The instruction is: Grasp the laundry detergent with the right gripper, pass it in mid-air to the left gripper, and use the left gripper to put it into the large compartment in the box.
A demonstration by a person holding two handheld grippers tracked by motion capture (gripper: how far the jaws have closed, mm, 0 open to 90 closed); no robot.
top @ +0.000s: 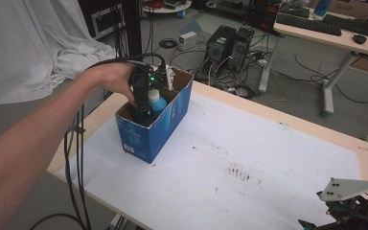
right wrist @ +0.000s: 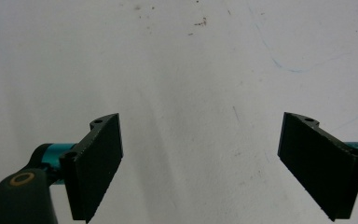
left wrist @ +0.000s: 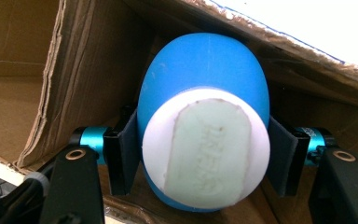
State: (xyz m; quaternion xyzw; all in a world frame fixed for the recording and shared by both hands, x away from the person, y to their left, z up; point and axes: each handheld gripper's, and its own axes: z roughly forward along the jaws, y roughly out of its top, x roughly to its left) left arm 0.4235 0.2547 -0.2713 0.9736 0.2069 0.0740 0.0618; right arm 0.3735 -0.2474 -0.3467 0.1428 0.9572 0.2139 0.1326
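Looking from the table [top: 268, 158] down to the small parts, I see the box [top: 153, 127] near its left edge. My left gripper [left wrist: 205, 154] clamps the bottle [left wrist: 203, 84] inside the box, so I judge the grasp done; lifting or releasing remains. My right gripper [right wrist: 200, 168] hangs open, idle, above the paper.

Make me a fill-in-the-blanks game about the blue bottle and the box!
1. The left gripper is shut on a bottle whose body is the colour ____.
2. The bottle sits inside a blue cardboard ____.
3. The right gripper has its jaws ____, with nothing between them.
4. The bottle's cap is the colour ____.

Missing words: blue; box; open; white
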